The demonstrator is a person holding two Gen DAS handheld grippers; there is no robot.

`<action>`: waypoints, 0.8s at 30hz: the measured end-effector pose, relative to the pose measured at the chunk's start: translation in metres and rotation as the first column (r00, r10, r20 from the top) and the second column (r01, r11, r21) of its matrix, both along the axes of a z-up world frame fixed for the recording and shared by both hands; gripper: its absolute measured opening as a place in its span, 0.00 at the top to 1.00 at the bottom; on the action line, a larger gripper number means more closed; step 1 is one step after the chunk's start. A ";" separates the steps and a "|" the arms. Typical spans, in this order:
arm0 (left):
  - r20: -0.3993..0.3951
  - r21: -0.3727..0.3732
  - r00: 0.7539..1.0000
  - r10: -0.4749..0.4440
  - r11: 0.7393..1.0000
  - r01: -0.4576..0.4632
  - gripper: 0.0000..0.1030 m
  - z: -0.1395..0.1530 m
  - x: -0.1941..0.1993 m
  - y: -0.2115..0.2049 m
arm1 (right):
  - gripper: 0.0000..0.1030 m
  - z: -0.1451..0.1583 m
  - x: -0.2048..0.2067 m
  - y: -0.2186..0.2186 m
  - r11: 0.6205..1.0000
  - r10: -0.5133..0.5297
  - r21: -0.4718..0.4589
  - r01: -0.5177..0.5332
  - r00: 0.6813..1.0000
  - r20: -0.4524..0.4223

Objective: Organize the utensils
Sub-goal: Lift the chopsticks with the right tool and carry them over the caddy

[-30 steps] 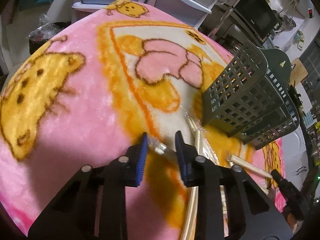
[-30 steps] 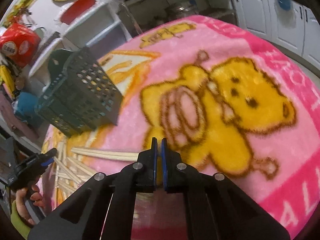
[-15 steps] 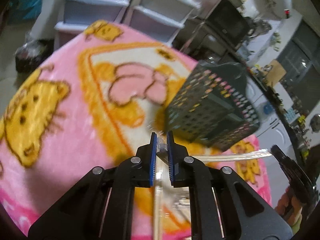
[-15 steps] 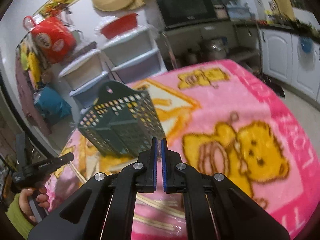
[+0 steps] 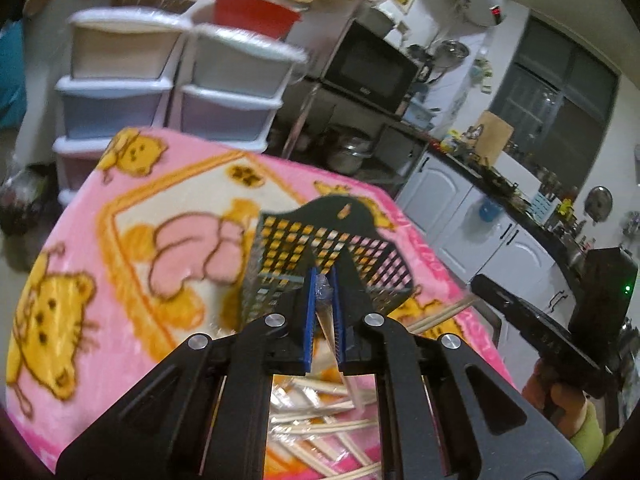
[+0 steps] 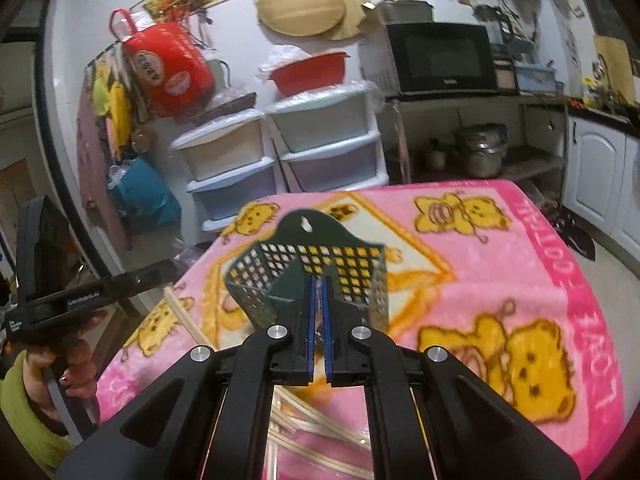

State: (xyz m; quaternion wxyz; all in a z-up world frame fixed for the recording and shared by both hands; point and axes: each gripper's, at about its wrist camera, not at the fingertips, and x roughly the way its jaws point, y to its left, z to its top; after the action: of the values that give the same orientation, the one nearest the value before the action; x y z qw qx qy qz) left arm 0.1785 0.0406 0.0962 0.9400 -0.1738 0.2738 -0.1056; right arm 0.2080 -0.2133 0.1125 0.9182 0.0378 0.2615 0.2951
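Two grippers are held up over the pink blanket [image 5: 132, 200] w/ the yellow bear pattern, both pointing at the dark green basket [image 5: 320, 248] that stands upright on it. Left gripper [image 5: 324, 312]: jaws closed on a wrapped chopstick pair [image 5: 325, 300] – clear plastic wrapper is pinched between the blue pads, and the wooden sticks hang down behind the jaws. Right gripper [image 6: 319, 320]: jaws closed also, w/ a thin bit of clear wrapper [image 6: 319, 300] between the pads; what is inside it I cannot tell. More wrapped chopsticks [image 5: 320, 420] lie loose on the blanket, in a heap below and between the grippers, some crossing one another. In the right wrist view the basket's front compartments look open at the top, approx. just ahead of the jaws. Behind the blanket stand white plastic drawers [image 6: 280, 160] and a black microwave [image 6: 440, 56] on a shelf.
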 end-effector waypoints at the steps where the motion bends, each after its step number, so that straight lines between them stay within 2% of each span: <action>1: 0.009 0.003 1.000 -0.008 1.000 0.008 0.96 0.004 0.000 -0.002 | 0.97 0.005 0.000 0.002 1.000 0.014 -0.001 -0.014 1.000 0.008; 16: 0.112 0.035 0.992 -0.057 0.998 0.053 0.96 0.055 0.002 -0.022 | 0.98 0.058 -0.007 0.011 0.997 0.074 0.008 -0.075 0.992 0.099; 24: 0.196 0.059 0.979 -0.061 0.997 0.050 0.96 0.096 0.003 -0.025 | 0.98 0.088 -0.004 0.016 0.994 0.094 0.034 -0.100 0.984 0.149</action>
State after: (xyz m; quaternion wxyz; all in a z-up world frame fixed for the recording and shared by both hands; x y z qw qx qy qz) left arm 0.1819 0.0158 0.1920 0.9636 -0.1294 0.1865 -0.1411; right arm 0.2041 -0.1974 0.2006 0.9186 0.0220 0.1883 0.3468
